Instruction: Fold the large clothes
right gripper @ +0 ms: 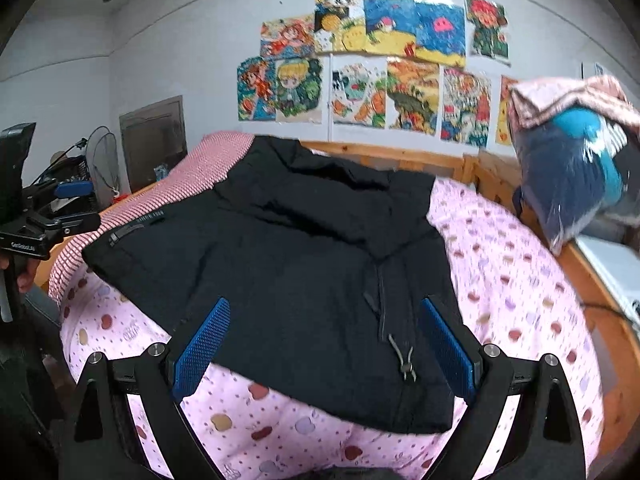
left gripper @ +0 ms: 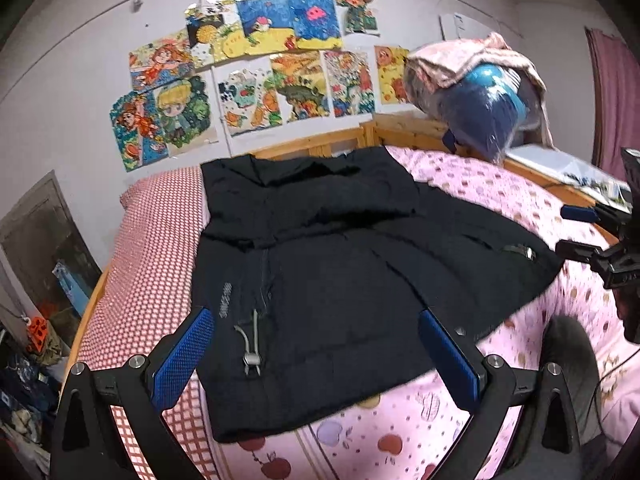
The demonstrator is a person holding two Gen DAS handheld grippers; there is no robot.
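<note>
1. A black jacket (left gripper: 336, 264) was laid flat on a bed, spread over a pink quilt (left gripper: 500, 208) printed with apples and a red-and-white checked sheet (left gripper: 156, 248).
2. Its long axis was run from the near edge of the bed toward the wooden headboard (left gripper: 320, 146); the collar or hood end was pointed at the wall and the hem was turned toward the cameras.
3. A toggle cord (left gripper: 251, 350) was seen lying near the hem, beside a vertical seam or zip line. One side of the garment was spread out wider toward the right gripper's side.
4. The left gripper (left gripper: 316, 354) was held above the near hem with its blue-padded fingers (left gripper: 182, 360) spread wide apart; nothing was gripped between them.
5. The right gripper (right gripper: 326, 348) was likewise held over the hem with its fingers (right gripper: 202, 346) parted, and no cloth was clasped.
6. In the left wrist view the right gripper was seen at the far right edge, off the jacket's side.
7. Colourful cartoon pictures (right gripper: 360, 64) were fixed to the white wall behind the bed.
8. A plastic-wrapped blue bundle (left gripper: 484, 116) under a pink cloth was propped on the wooden rail at the bed's corner.
9. A fan (right gripper: 102, 160) and clutter were stood by the wall.
</note>
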